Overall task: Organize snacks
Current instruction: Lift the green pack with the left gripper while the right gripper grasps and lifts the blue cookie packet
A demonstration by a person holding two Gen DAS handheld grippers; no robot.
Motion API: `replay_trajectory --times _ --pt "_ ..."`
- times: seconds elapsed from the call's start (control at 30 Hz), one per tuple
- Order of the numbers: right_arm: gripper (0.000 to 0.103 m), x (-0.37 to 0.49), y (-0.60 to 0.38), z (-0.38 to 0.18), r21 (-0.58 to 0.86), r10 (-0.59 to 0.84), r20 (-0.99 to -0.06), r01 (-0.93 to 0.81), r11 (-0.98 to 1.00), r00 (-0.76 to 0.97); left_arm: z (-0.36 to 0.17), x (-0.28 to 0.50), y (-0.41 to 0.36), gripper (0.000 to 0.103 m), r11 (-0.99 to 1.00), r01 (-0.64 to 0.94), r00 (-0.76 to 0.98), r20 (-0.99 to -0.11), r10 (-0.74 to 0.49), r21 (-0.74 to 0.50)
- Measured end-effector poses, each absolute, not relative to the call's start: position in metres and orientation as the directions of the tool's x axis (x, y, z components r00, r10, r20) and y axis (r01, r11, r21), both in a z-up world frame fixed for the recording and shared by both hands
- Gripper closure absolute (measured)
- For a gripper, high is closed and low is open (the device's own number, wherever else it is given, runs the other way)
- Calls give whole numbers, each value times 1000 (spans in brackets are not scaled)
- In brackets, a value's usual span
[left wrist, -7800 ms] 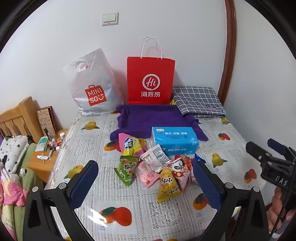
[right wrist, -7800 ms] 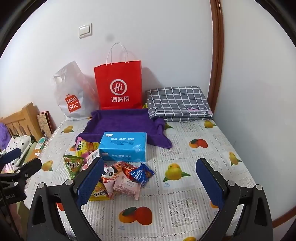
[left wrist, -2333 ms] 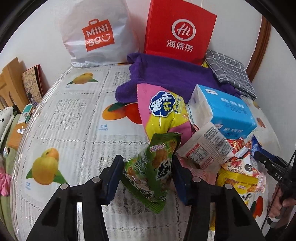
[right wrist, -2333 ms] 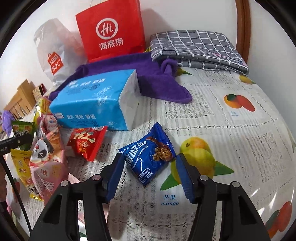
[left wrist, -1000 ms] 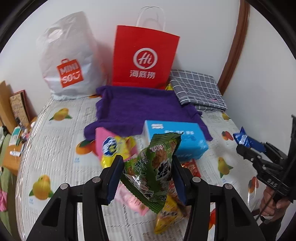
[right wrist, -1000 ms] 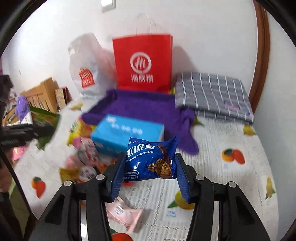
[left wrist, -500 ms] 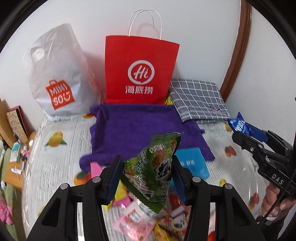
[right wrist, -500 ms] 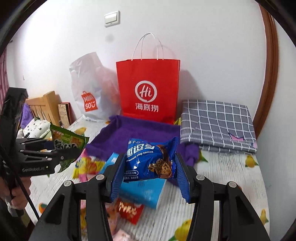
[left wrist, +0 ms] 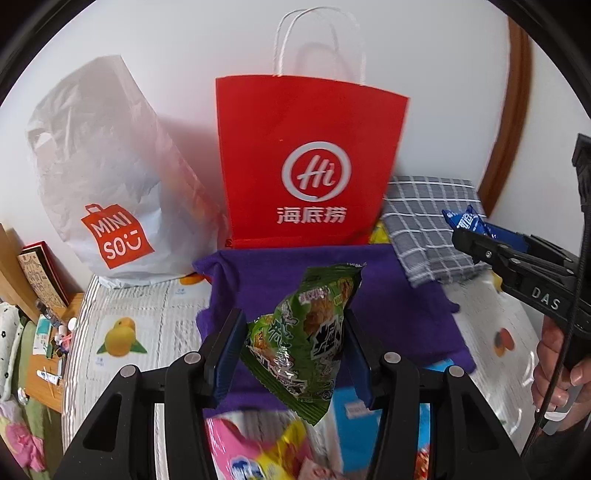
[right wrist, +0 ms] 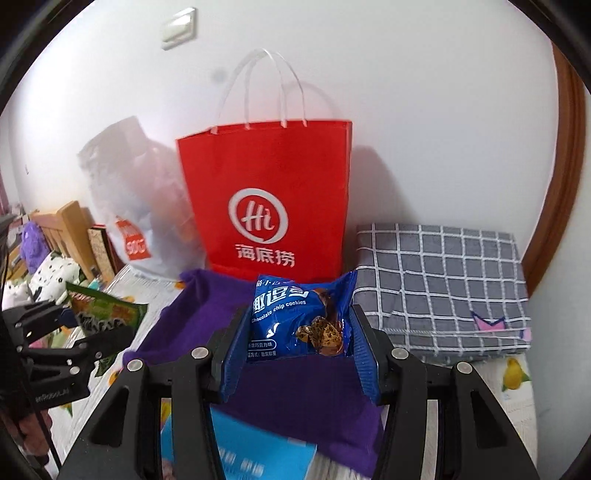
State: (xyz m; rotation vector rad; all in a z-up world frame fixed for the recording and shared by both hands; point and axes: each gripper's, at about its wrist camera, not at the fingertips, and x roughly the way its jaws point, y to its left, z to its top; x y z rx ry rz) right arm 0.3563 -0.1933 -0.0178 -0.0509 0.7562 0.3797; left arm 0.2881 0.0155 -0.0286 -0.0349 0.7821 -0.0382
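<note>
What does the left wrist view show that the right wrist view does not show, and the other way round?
Only the left wrist view shows the pink and yellow snack bag at its bottom edge, and the bedside table with small items.

Only the right wrist view shows the wall switch and the pink patch on the checked blanket.

Both show the red paper bag, the white plastic bag, the purple towel, the blue box, the left gripper shut on the green snack bag, and the right gripper shut on the blue cookie packet.
</note>
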Motion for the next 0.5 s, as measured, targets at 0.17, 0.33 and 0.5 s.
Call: replay_trajectory --times 0.17,0.33,0.5 --pt "51 390 -189 -39 107 309 -707 -336 936 636 -39 313 23 54 999 7 694 -719 -37 -45" --pt "51 409 -188 -62 125 317 -726 -336 933 610 -54 339 29 54 999 -6 670 -741 -33 -50" --pt "51 421 -184 -82 91 295 -762 -355 930 577 -75 366 36 54 997 -23 619 -784 -39 -68"
